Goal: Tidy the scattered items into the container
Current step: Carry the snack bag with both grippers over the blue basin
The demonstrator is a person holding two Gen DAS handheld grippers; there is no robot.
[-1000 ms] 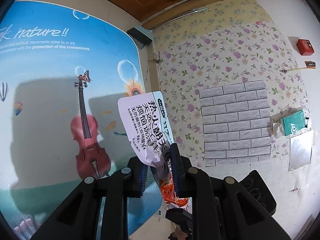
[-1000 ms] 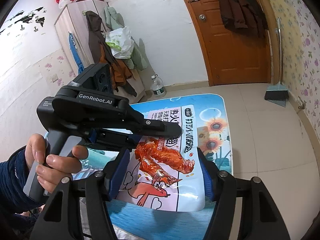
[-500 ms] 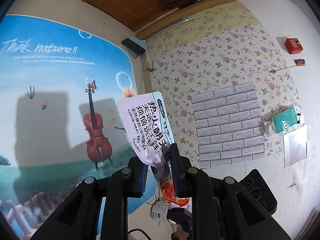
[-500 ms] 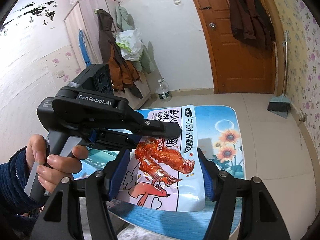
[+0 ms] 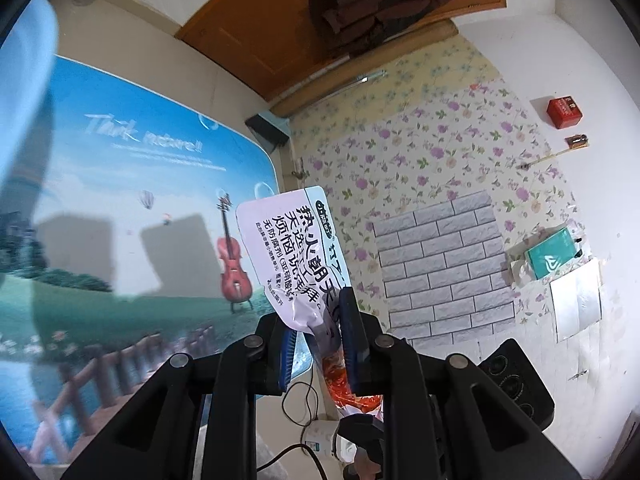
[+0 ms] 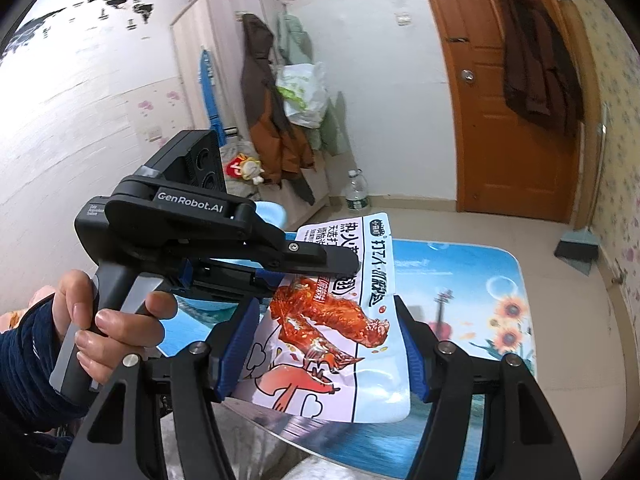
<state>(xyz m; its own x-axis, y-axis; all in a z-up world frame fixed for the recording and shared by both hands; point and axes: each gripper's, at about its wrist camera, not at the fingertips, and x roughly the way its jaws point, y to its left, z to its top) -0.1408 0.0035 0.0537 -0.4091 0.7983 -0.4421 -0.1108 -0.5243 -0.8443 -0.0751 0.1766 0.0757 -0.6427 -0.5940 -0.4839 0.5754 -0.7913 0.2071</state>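
A white and pale blue snack packet [image 5: 288, 248] with a red chicken picture hangs in the air above the table [image 6: 500, 280]. My left gripper [image 5: 320, 320] is shut on one long edge of it. In the right wrist view the left gripper [image 6: 354, 266] reaches in from the left, held by a hand [image 6: 116, 324]. My right gripper [image 6: 326, 308] is shut on the snack packet [image 6: 320, 320] across its width, with both blue pads against its sides. A pale blue container [image 6: 272, 214] stands on the table behind the left gripper and shows as a blur [image 5: 24, 80] in the left wrist view.
The table carries a printed nature cover with a violin [image 5: 234, 264]. A broom and dustpan [image 6: 576, 248] lean by the flowered wall. A water bottle [image 6: 356, 192] stands on the floor near a wardrobe hung with clothes. A cable and white plug [image 5: 320, 436] lie below the table's edge.
Both grippers have risen together with the packet still in them, and the table now lies further below. The pale blue container has come into the left wrist view.
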